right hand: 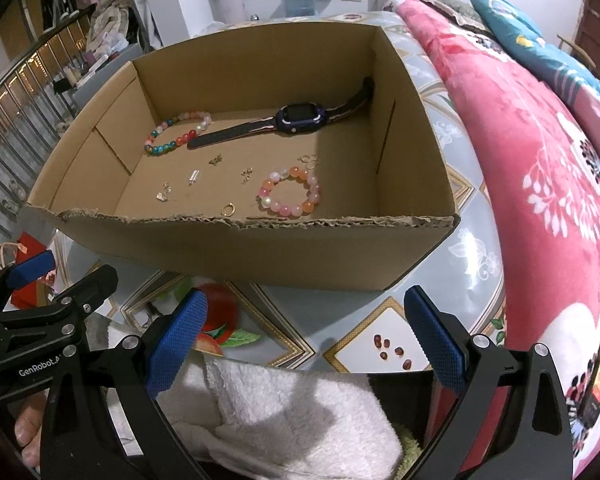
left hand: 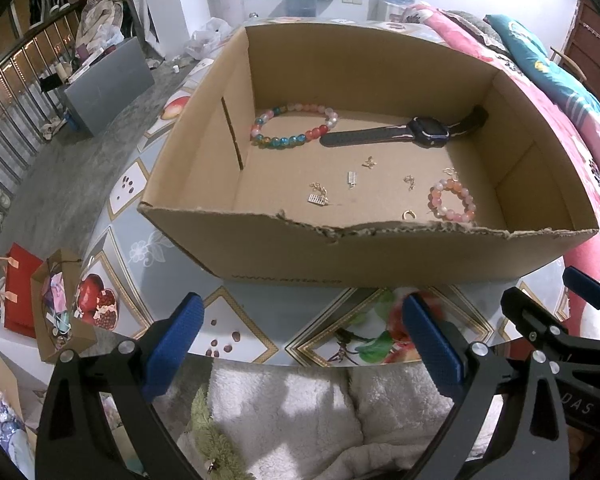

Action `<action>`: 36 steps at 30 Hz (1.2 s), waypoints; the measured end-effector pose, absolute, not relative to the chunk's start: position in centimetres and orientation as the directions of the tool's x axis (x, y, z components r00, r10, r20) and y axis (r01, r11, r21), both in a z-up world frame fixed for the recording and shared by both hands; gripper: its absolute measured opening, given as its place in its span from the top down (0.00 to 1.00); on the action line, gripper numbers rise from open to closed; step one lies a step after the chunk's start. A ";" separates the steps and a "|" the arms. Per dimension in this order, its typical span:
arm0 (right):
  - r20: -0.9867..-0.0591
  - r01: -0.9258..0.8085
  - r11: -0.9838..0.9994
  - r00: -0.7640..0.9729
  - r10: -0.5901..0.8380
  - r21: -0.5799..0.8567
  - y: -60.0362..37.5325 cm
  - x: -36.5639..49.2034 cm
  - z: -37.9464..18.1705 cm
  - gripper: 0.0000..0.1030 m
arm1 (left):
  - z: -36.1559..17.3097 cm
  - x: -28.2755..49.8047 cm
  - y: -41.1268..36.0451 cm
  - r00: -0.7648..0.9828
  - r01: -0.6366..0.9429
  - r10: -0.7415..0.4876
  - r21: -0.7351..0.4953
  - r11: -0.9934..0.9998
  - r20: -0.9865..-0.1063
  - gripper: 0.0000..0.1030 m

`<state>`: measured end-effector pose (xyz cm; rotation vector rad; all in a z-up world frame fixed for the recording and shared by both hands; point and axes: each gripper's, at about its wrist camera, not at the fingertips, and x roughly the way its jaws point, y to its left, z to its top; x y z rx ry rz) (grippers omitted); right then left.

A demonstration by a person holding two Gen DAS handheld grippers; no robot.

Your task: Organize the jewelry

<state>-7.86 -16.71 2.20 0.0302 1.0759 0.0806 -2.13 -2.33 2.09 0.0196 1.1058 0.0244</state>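
cardboard box [left hand: 380,256] | holds: watch [left hand: 428,131], two bead bracelets [left hand: 292,126], charms [left hand: 318,194]

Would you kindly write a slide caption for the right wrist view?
Open right gripper faces a cardboard box holding two bead bracelets, a smartwatch and small charms.

Cool, even indoor light; soft shadow fills the box's [left hand: 364,252] near inner wall. Fisheye bends straight edges, corners vignette black. The railing [left hand: 16,92] carries warm glints. Focus sharp throughout.
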 end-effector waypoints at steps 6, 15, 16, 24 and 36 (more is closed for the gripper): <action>-0.877 -0.051 0.997 0.473 0.080 0.064 -16.7 -7.9 2.3 0.08 | 2.1 -2.1 -2.3 0.450 -0.010 0.030 0.029 1.000 -0.893 0.06; -0.877 -0.052 0.997 0.473 0.079 0.062 -16.7 -7.9 2.3 0.08 | 2.1 -2.0 -2.3 0.449 -0.011 0.029 0.027 1.000 -0.893 0.06; -0.878 -0.053 0.997 0.473 0.079 0.061 -16.7 -7.9 2.3 0.08 | 2.1 -2.0 -2.3 0.448 -0.011 0.030 0.028 1.000 -0.893 0.06; -0.879 -0.052 0.997 0.470 0.078 0.060 -16.7 -7.8 2.3 0.08 | 2.1 -2.0 -2.2 0.447 -0.011 0.029 0.027 1.000 -0.894 0.06; -0.879 -0.050 0.997 0.469 0.078 0.062 -16.6 -7.8 2.3 0.08 | 2.1 -1.9 -2.2 0.446 -0.011 0.028 0.026 1.000 -0.895 0.06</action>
